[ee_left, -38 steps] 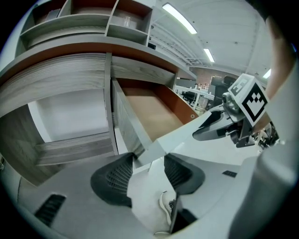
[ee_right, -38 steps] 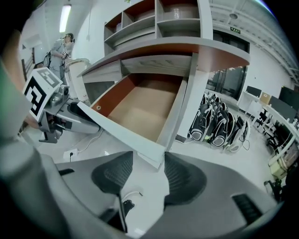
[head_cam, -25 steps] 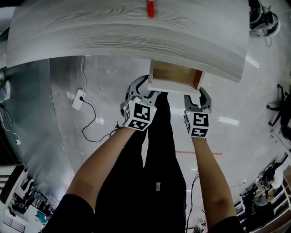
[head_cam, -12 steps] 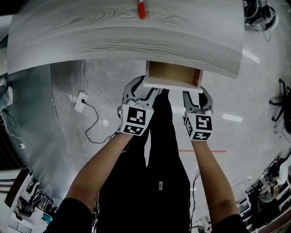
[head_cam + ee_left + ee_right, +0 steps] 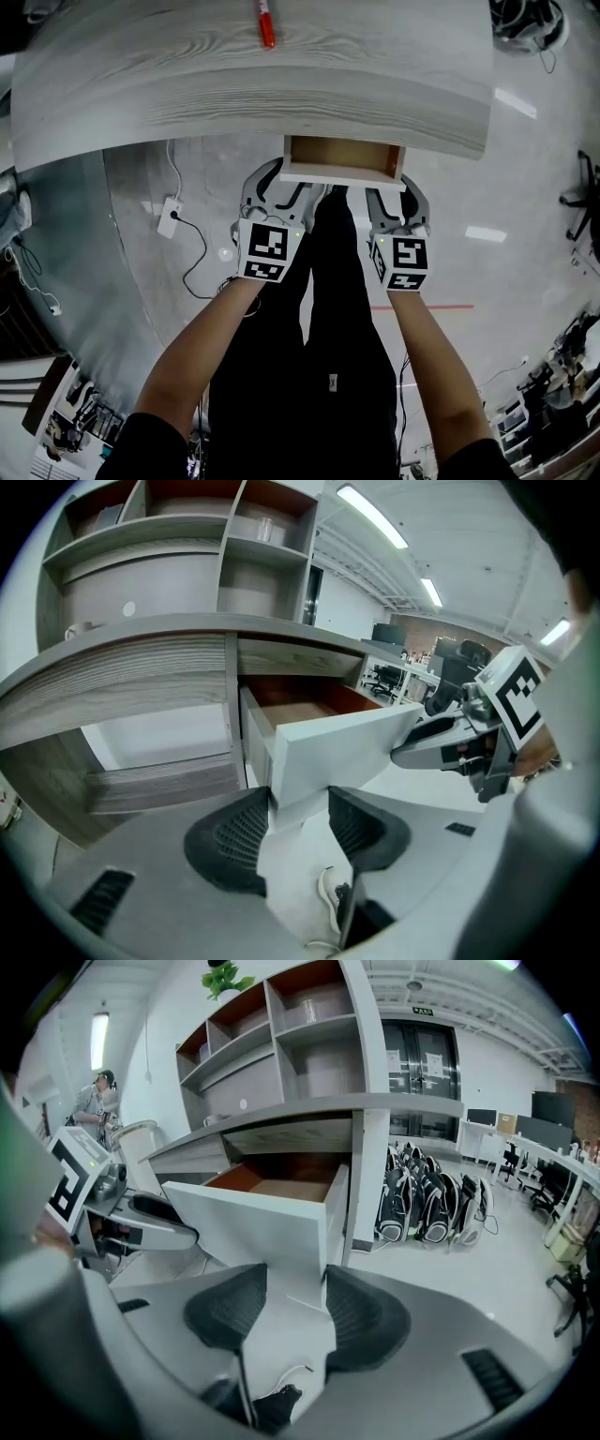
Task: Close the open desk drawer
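Both forearms are reaching forward, parallel. Left gripper (image 5: 278, 190) and right gripper (image 5: 398, 202), jaws apart, are each straddling a bottom corner of the open white-fronted wooden drawer (image 5: 342, 175).

1. A pale grey wood-grain desk (image 5: 281, 84) is seen from above.
2. A red pen (image 5: 266, 26) is laid on its top.
3. A glossy grey floor (image 5: 525, 187) is spread beneath it.
4. A white power adapter (image 5: 171, 216) with cables is laid on the floor, and a red line (image 5: 436, 306) is marked there.
5. Dark backpacks (image 5: 431, 1206) are stood on the floor.
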Demonstrator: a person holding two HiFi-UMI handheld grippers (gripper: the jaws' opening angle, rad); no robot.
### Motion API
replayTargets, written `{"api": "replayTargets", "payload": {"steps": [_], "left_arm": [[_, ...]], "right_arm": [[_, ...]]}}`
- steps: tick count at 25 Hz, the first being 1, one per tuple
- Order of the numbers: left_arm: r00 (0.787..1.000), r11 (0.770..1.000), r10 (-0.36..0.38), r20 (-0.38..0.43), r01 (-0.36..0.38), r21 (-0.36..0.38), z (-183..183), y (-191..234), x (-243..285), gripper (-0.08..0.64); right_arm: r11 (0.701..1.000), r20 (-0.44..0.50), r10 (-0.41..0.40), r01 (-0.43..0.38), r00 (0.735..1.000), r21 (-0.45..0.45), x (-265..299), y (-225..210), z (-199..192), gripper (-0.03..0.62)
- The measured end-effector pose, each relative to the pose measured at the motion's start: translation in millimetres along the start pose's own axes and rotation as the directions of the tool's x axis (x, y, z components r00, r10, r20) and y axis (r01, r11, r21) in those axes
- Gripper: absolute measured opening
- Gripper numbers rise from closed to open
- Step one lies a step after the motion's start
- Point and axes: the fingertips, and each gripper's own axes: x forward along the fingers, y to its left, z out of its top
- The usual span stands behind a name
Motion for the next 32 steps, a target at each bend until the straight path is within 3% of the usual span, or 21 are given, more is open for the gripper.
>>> {"api": "replayTargets", "payload": {"steps": [15, 32], "left_arm": [[0.994, 0.996, 0.078, 0.073, -0.074, -0.046, 44.3, 29.3, 32.8, 0.209], [0.982, 0.988, 0.145, 0.117, -0.137, -0.075, 66.9, 48.3, 51.9, 0.209]], "right_arm": [[0.999, 0.069, -0.029, 0.027, 0.997, 0.026, 35.7, -26.3, 46.9, 0.209], [0.999, 0.12, -0.039, 0.035, 0.992, 0.035, 58.7, -39.4, 72.1, 0.21]]}}
